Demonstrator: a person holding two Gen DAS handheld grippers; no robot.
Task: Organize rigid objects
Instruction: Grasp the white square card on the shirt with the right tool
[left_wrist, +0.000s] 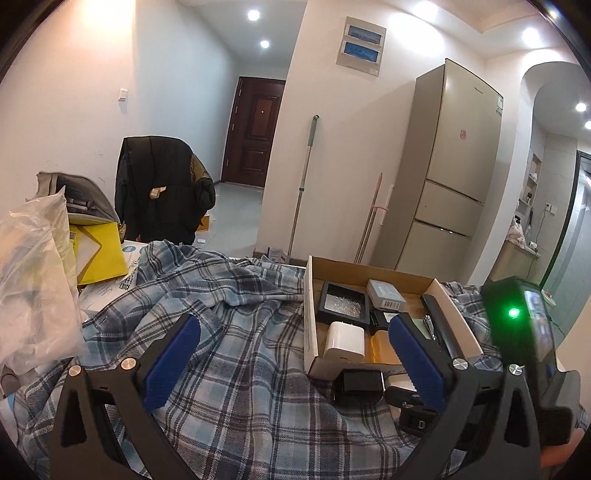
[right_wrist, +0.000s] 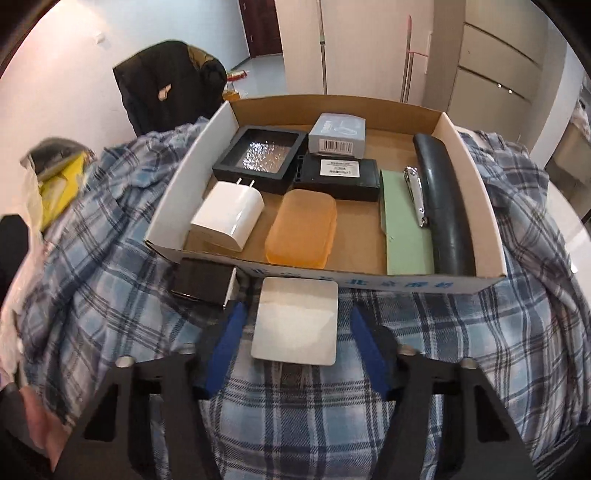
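Between my right gripper's (right_wrist: 295, 354) blue pads (right_wrist: 227, 347) sits a flat silvery square plate (right_wrist: 295, 321) on the plaid cloth (right_wrist: 110, 295); gaps show on both sides, so the pads are not pressing it; just past it stands a cardboard box (right_wrist: 369, 284), with a small black block (right_wrist: 203, 282) against its near wall; inside the box lie a white charger (right_wrist: 229, 216), an orange translucent case (right_wrist: 301, 229), a black tray (right_wrist: 264, 157), a grey carton (right_wrist: 338, 134), a black labelled box (right_wrist: 340, 177), a green card (right_wrist: 404, 229), nail clippers (right_wrist: 415, 195) and a long dark curved bar (right_wrist: 443, 206); my left gripper (left_wrist: 295, 365) is spread wide above the cloth, nothing between its pads; a refrigerator (left_wrist: 450, 166) stands beyond.
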